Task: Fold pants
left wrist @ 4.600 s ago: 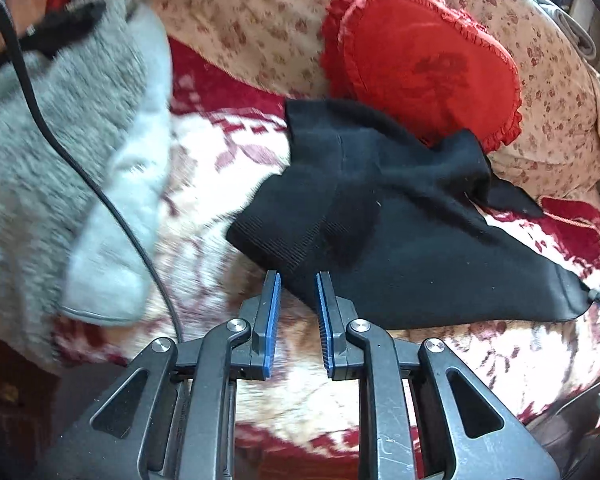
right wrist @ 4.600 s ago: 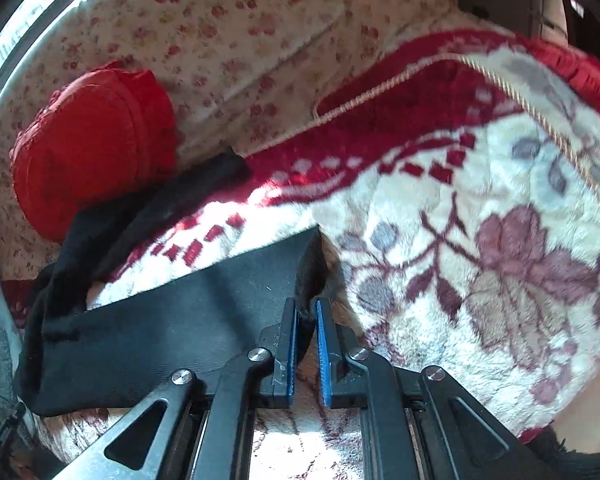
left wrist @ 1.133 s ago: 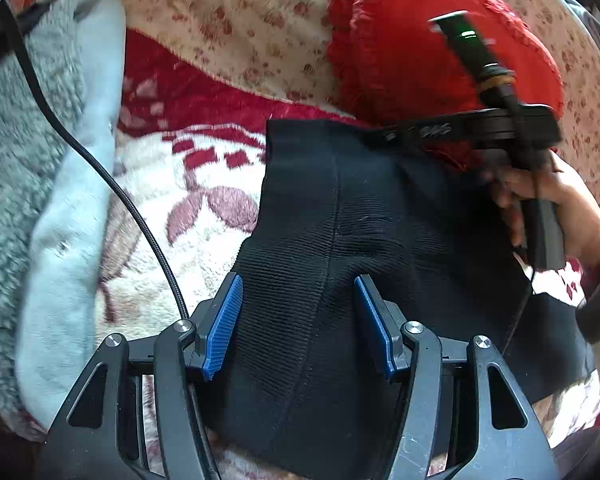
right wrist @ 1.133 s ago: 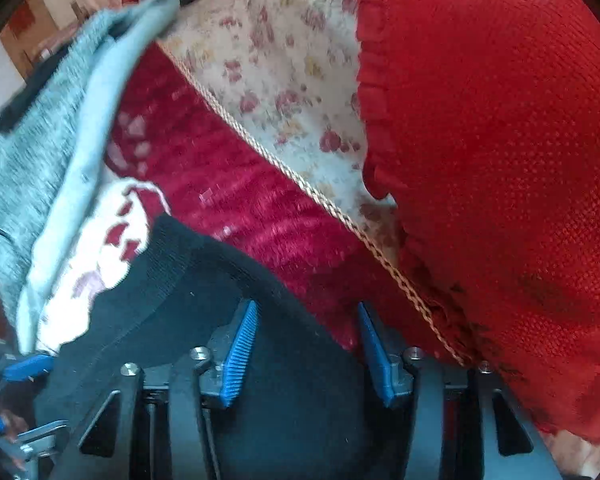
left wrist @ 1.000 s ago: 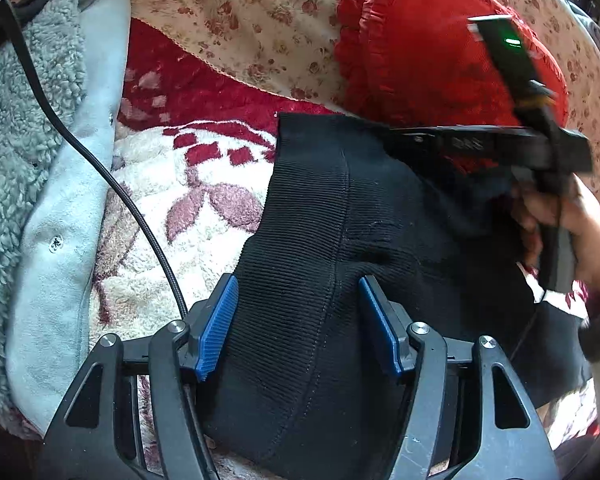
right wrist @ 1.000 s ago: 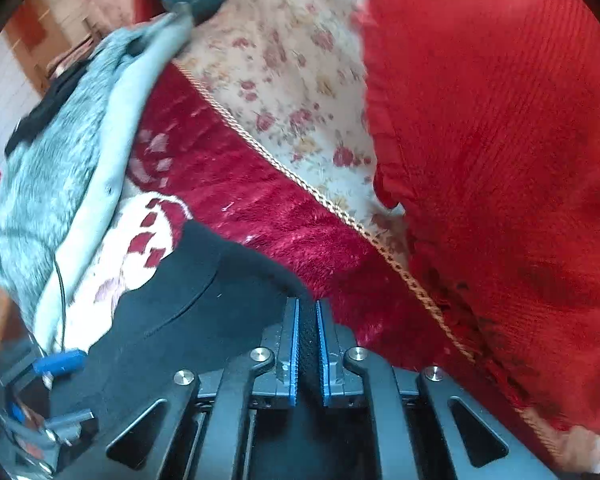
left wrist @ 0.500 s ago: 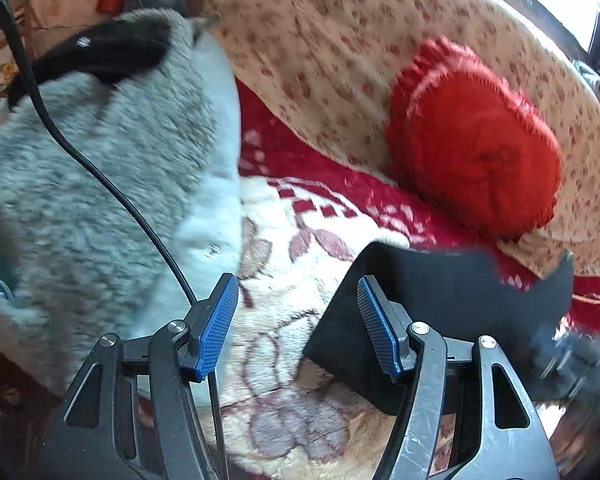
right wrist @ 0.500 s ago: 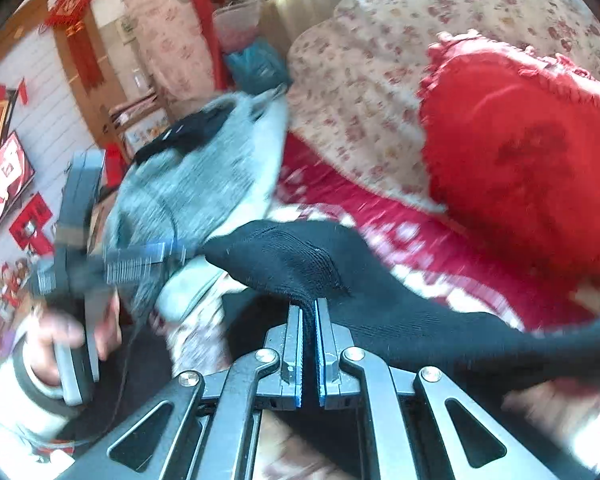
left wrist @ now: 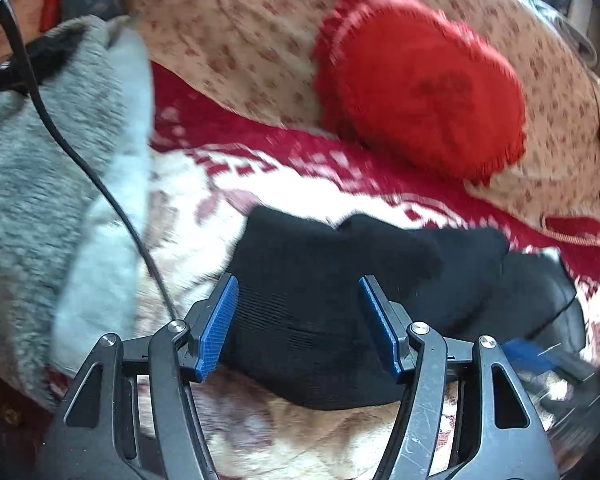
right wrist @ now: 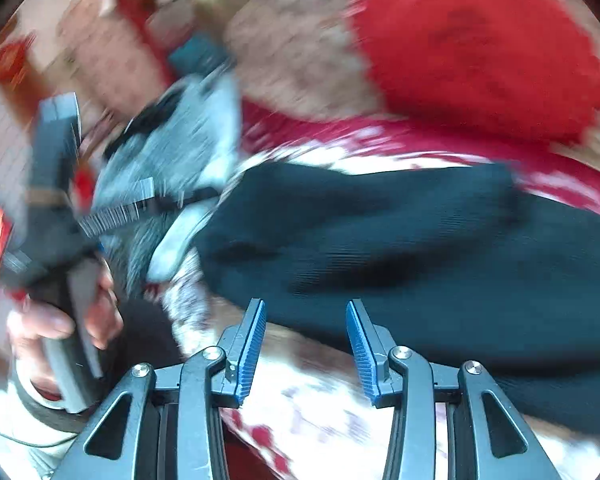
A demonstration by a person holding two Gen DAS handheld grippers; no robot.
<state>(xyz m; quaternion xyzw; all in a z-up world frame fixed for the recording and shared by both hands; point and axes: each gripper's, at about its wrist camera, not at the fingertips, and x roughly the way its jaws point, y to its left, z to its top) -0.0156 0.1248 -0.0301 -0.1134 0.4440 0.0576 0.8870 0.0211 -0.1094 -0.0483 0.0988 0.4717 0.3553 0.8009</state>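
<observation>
The black pants (left wrist: 340, 280) lie folded in a bundle on the red-and-cream floral blanket (left wrist: 204, 200). My left gripper (left wrist: 298, 320) is open, its blue pads on either side of the bundle's near-left edge, holding nothing. In the right wrist view the pants (right wrist: 420, 240) stretch across the middle. My right gripper (right wrist: 306, 344) is open and empty, just in front of their near edge. The right wrist view is blurred by motion. The left gripper's handle and the hand on it show at the left of the right wrist view (right wrist: 60, 240).
A red heart-shaped cushion (left wrist: 420, 92) leans on the floral sofa back (left wrist: 240, 32). A grey fleece garment (left wrist: 40, 184) is piled at the left with a black cable (left wrist: 100, 184) over it. The right gripper's tip shows blurred at the lower right (left wrist: 540, 360).
My right gripper has let go of the pants and opened, leaving them folded over on the blanket. My left gripper has come back over the bundle's left edge, still open.
</observation>
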